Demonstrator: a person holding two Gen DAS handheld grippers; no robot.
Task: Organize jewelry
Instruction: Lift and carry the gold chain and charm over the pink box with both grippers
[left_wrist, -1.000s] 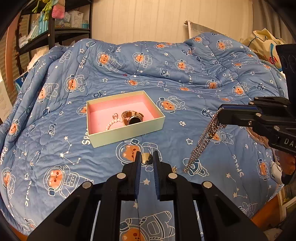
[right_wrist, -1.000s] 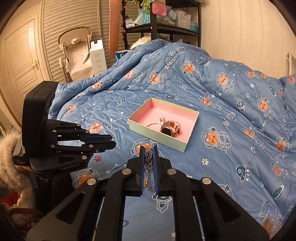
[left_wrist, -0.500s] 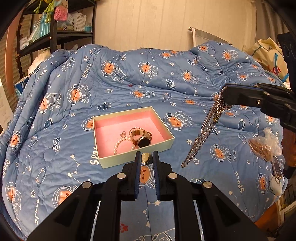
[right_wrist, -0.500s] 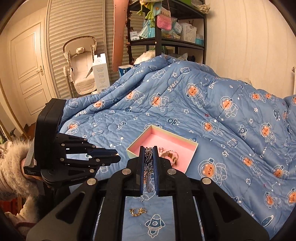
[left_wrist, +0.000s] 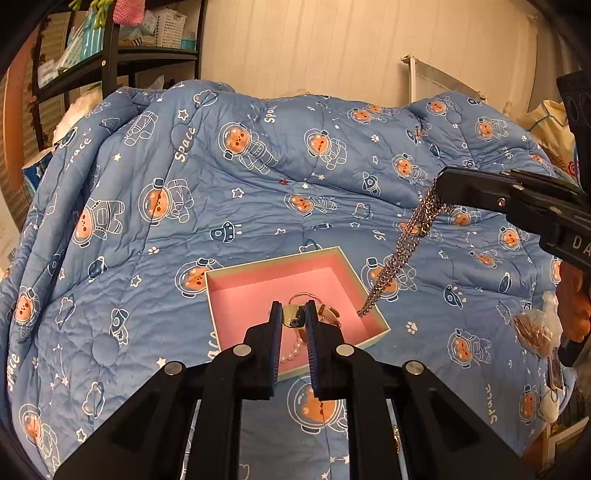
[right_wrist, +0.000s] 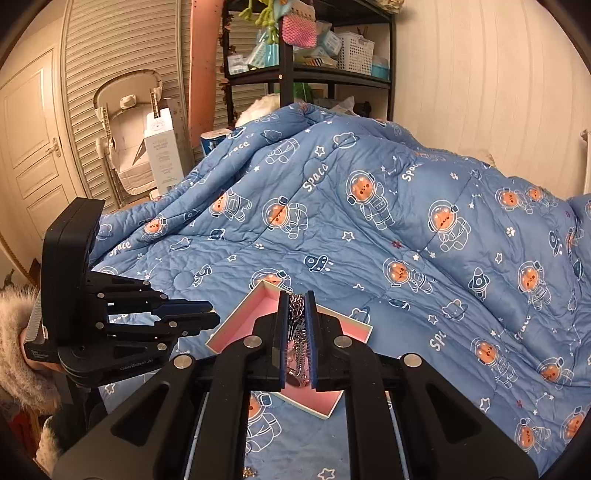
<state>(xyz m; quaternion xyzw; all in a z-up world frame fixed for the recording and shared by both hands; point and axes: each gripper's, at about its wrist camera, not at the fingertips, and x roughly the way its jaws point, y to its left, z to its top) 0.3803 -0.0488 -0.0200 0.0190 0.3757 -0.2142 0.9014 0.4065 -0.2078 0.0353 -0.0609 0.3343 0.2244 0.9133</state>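
A pale box with a pink inside lies on the blue bedspread; it also shows in the right wrist view. In it lie a watch and a pearl bracelet, partly hidden by my fingers. My left gripper is shut on a small gold piece above the box. My right gripper is shut on a silver chain. In the left wrist view the chain hangs from the right gripper with its end over the box's right corner.
The blue astronaut quilt covers the bed. A black shelf unit stands behind it at the wall. A small gold item lies on the quilt near the front edge. A white carton and a chair stand to the left.
Both grippers have moved forward to above the box. The hanging chain has swung from beside the box to over its right corner. Both stay shut on their pieces.
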